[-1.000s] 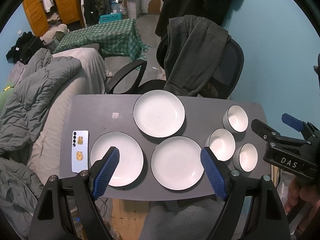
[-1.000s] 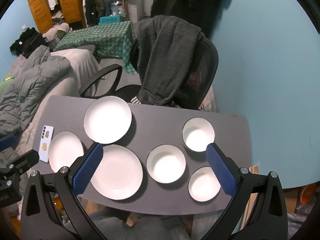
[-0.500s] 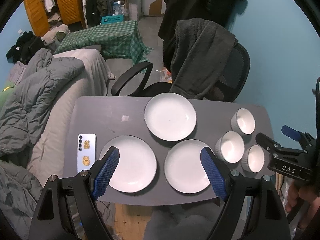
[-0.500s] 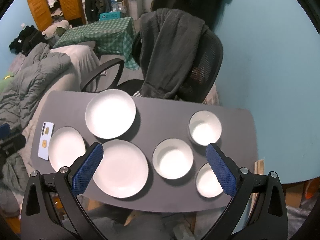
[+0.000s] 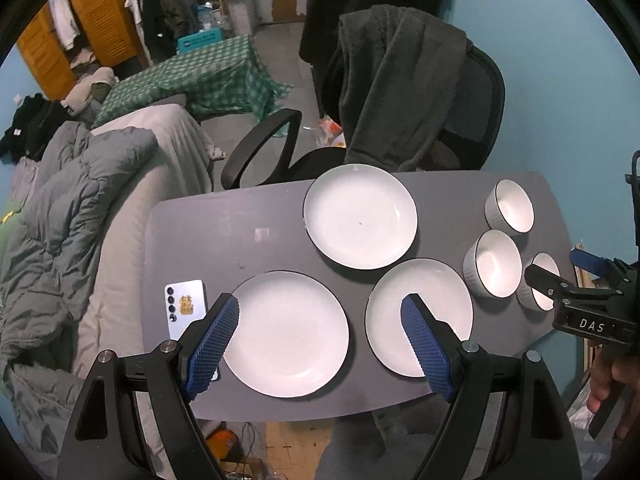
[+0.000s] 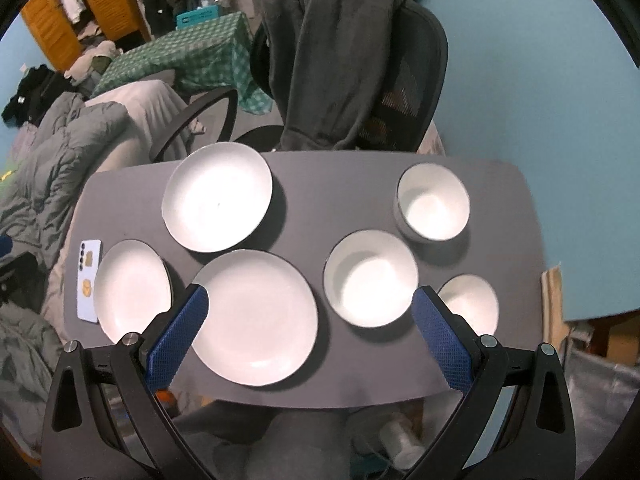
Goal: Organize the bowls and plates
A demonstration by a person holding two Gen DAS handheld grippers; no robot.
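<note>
Left gripper (image 5: 320, 344) hovers with blue fingers spread wide, holding nothing. Right gripper (image 6: 306, 334) likewise gapes empty. A hand (image 5: 610, 376) grips the right gripper's handle.

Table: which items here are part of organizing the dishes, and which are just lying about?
Job items:
three white plates: far, middle, left
three white bowls: far, middle, near

Lying about:
phone
grey garment draped on office chair
</note>
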